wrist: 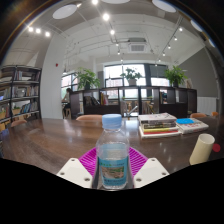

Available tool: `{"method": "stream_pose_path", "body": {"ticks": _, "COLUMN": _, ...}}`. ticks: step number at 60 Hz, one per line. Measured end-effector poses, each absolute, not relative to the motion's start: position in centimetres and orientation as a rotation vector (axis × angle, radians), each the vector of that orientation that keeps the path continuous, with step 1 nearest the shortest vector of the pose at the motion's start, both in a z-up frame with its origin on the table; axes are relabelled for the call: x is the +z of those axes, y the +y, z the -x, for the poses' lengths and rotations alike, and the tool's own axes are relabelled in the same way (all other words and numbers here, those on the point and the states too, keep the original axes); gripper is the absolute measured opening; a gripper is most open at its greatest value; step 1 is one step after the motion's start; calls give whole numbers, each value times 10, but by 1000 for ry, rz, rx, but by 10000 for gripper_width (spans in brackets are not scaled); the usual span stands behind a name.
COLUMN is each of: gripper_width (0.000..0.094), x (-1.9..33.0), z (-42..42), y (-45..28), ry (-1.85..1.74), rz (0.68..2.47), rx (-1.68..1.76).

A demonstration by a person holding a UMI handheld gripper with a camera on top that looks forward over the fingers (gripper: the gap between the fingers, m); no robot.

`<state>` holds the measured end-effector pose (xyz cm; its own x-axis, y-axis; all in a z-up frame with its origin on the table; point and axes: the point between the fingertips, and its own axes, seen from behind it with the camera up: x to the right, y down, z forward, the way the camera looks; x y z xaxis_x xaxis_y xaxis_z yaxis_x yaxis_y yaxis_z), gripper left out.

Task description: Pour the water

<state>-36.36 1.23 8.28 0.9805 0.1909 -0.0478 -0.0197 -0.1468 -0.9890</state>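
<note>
A clear plastic water bottle (pixel 113 152) with a blue cap and a pale label stands upright between my gripper's (pixel 112 166) two fingers. The magenta pads (pixel 89 158) lie against both sides of the bottle's body, so the fingers are shut on it. The bottle's base is hidden below the fingers, so I cannot tell whether it rests on the brown wooden table (pixel 60 140). A pale yellow cup (pixel 203 149) stands on the table to the right of the fingers.
A stack of books (pixel 158 124) lies on the table beyond the bottle to the right. Bookshelves (pixel 18 96) line the left wall. Dark partitions with potted plants (pixel 132 76) stand behind the table before large windows.
</note>
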Motion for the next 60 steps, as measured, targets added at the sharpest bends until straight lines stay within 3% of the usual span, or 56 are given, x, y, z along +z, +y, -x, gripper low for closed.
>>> {"method": "stream_pose_path", "body": {"ticks": 9, "gripper_width": 281, "x": 83, "z": 364, "y": 19, "ry": -165, "rz": 1692, "rx": 152}}
{"method": "stream_pose_path", "body": {"ticks": 26, "gripper_width": 284, "x": 82, "z": 363, "y": 19, "ry": -140, "rz": 1719, "rx": 225}}
{"method": "stream_pose_path", "body": {"ticks": 34, "gripper_width": 285, "x": 117, "z": 330, "y": 19, "ry": 77, "rz": 1680, "rx": 386}}
{"method": "stream_pose_path", "body": {"ticks": 43, "gripper_width": 282, "x": 162, "z": 281, "y": 24, "ry": 396, "rz": 1553, "rx": 648}}
{"method": "stream_pose_path", "body": {"ticks": 51, "gripper_width": 282, "x": 177, "z": 240, "y": 28, "ry": 670, "rz": 1430, "rx": 882}}
{"method": "stream_pose_path", "body": {"ticks": 60, "gripper_width": 284, "x": 202, "z": 197, "y": 22, "ry": 981, "rz": 1154, "rx": 1190}}
